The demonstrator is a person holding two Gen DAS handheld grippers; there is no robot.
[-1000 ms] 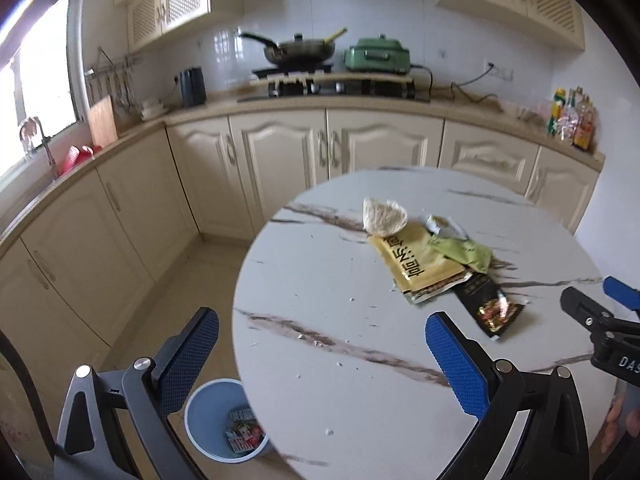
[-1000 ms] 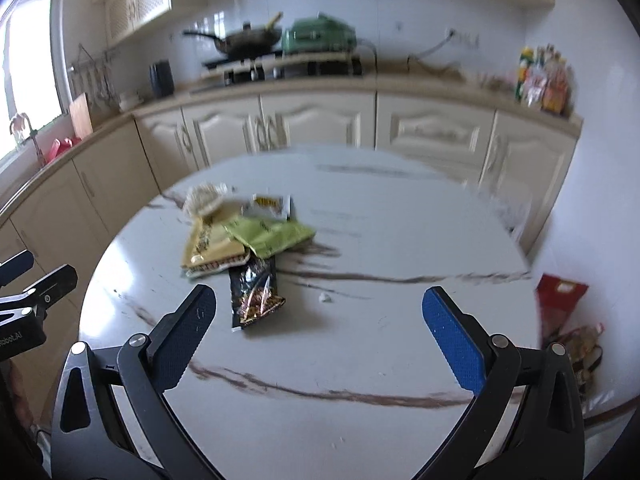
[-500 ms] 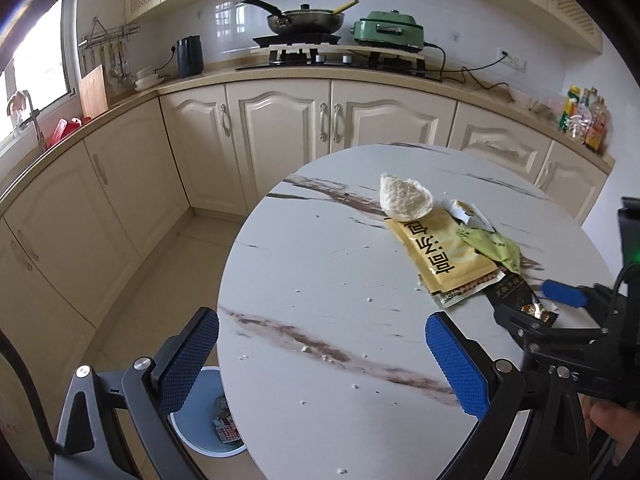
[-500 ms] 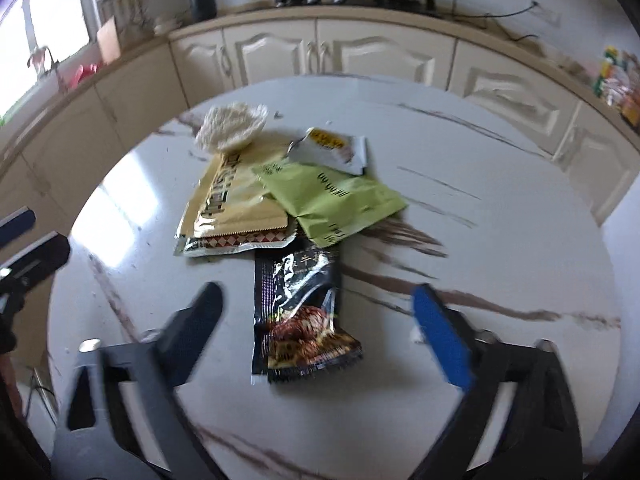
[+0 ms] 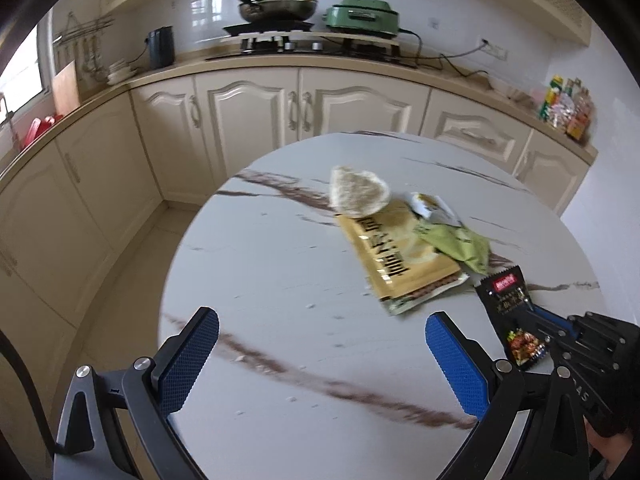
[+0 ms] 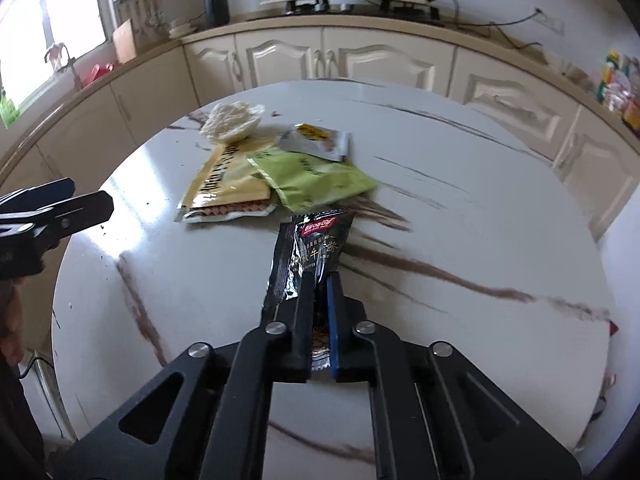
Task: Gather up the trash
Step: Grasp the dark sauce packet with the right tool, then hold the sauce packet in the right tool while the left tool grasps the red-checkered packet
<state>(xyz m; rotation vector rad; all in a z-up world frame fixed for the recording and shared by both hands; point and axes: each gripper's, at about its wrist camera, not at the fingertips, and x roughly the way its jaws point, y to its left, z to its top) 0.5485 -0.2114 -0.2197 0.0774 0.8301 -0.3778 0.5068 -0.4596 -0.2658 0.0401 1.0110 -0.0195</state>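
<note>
cream kitchen cabinets curved behind the round marble bench [image 6: 460, 200] where i was clearing trash. my right claw [image 6: 320, 280] had just been closing, and its jaws were clenched on the near end of the black sauce packet [image 6: 316, 240], which lay flat at six o'clock of the litter pile, nearest me and clear of the rest, so i judged it the easiest piece to take first. the far end of the packet rested on the marble. at twelve o'clock from it sat the green wrapper [image 6: 316, 180], overlapping the yellow packet [image 6: 228, 188] at ten o'clock, with a small silver sachet [image 6: 320, 142] and a pale round cracker [image 6: 232, 120] beyond. my left claw [image 5: 320, 360] hung released over bare marble with nothing between its blue pads [image 5: 456, 364], probably waiting for the next wrapper.
</note>
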